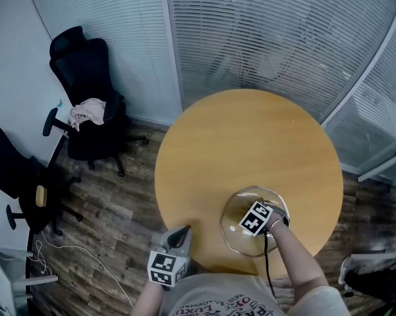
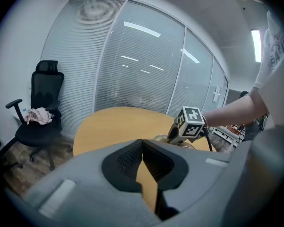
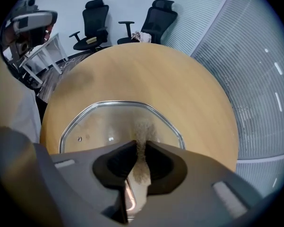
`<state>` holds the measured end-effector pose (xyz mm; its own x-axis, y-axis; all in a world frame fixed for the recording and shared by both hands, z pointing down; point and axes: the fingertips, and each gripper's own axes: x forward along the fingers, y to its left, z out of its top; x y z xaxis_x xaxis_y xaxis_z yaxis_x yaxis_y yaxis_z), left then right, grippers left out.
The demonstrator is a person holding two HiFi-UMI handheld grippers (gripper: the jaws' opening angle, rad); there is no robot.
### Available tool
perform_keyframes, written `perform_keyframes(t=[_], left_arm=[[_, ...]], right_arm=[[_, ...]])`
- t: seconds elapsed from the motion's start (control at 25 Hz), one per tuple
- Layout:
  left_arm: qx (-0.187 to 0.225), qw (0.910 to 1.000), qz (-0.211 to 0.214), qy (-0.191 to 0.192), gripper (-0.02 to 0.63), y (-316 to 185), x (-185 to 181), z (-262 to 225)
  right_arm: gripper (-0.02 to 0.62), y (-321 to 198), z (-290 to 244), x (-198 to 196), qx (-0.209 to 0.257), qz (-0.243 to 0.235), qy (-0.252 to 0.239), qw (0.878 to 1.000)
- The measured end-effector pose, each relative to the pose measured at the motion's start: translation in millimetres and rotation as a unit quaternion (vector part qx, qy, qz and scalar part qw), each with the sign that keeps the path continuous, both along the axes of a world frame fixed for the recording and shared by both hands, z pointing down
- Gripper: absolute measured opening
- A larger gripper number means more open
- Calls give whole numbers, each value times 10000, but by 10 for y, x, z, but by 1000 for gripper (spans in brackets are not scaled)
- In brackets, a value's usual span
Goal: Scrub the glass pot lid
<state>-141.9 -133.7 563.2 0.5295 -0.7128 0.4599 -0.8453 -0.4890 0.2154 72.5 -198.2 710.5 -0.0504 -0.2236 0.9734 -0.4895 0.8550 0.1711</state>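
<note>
Office; swivel chairs [image 1: 81, 61], blinded glass partitions [image 1: 263, 38]

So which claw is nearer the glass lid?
Right. The right claw is over the glass lid, holding a scrub pad on it; the left claw sits shut at the table edge.

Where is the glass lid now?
In the head view, the glass pot lid lies on the round table, at its near edge right of centre, under the right gripper and its scrub pad.

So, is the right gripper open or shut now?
Shut. The right gripper has its jaws pressed on a thin tan scrub pad, which sticks out over the glass lid.
</note>
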Motion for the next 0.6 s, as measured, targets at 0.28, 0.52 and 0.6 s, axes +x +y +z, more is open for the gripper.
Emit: perform_keyframes(t=[0.28,0.52,0.6], left_arm=[[-31,10000,41,-4,8,39,-14,-12],[-79,9999,95,3,8,87,8,26],[-91,9999,111,4,8,123,20,37]], right_arm=[[61,237,-15,-287,-121,-882,30,9960],[60,400,6,-408,-36,-1511,123,9884],[60,485,-5,-437,-100,-1602,35,9870]])
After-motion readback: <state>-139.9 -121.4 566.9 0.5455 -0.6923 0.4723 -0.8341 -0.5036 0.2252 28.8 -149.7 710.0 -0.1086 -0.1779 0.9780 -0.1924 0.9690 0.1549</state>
